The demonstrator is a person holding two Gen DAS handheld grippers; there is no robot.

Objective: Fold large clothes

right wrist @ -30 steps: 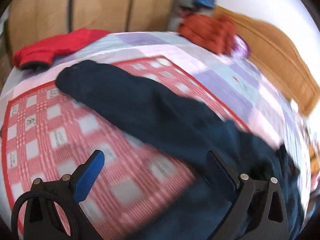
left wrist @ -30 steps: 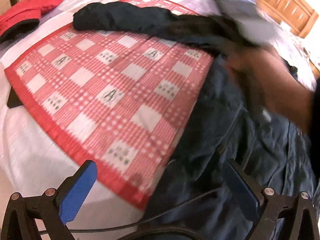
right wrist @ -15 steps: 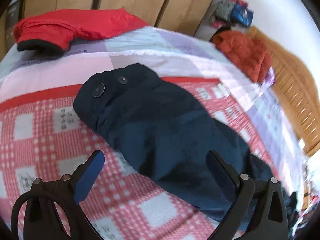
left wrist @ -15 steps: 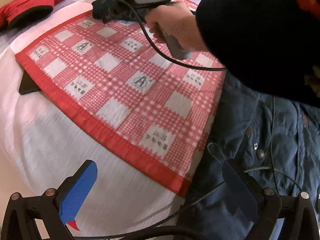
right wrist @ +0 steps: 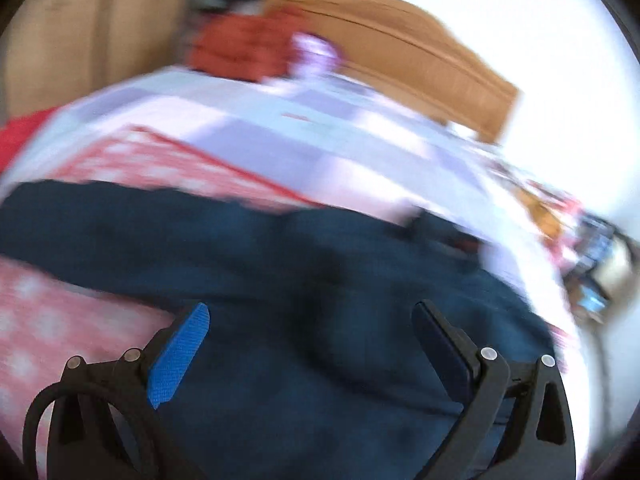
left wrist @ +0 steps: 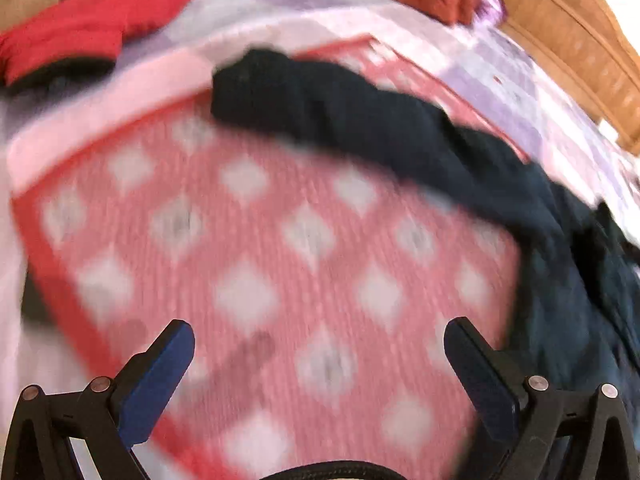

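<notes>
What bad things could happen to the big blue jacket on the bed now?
Both views are blurred, so this is a guess. The left tongs and right tongs are open and hold nothing, so a hasty grab might pinch only a loose wrinkle of the navy jacket. The jacket's sleeve lies across the red checked mat, so a tug could drag the mat along too.

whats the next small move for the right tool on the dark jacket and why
Probably lower the right tool onto the dark jacket just beneath it and close on a fold. Both tools are open and hold nothing, and the jacket lies unfolded, its sleeve stretched across the red checked mat. The left tool is over bare mat.
</notes>
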